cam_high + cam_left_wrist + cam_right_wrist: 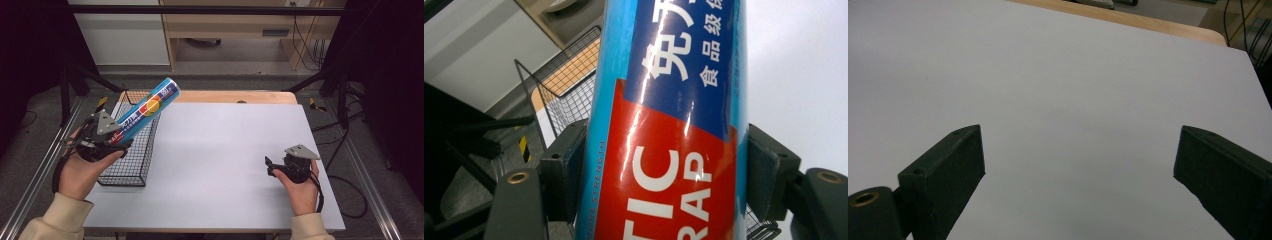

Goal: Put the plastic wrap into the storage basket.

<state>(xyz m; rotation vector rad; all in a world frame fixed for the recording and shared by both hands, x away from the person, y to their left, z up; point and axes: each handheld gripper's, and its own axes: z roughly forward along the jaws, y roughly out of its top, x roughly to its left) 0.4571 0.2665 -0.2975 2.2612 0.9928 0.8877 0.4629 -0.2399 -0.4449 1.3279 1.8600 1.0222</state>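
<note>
Table [225, 165]: one tube [145, 111], one basket [131, 165]

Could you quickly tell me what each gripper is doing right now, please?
Left gripper: closed on the blue plastic wrap tube, held tilted above the wire basket.
Right gripper: open, holding nothing, over the white table.

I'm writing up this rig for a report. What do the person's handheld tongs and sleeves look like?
Both tongs are black. The left tongs and right tongs each carry a grey three-cornered plate on top and trail a black cable. The jaws are blocky, flat-faced black pads, with brass-coloured rivets at their bases in the gripper views. The sleeves are cream, showing at both wrists.
</note>
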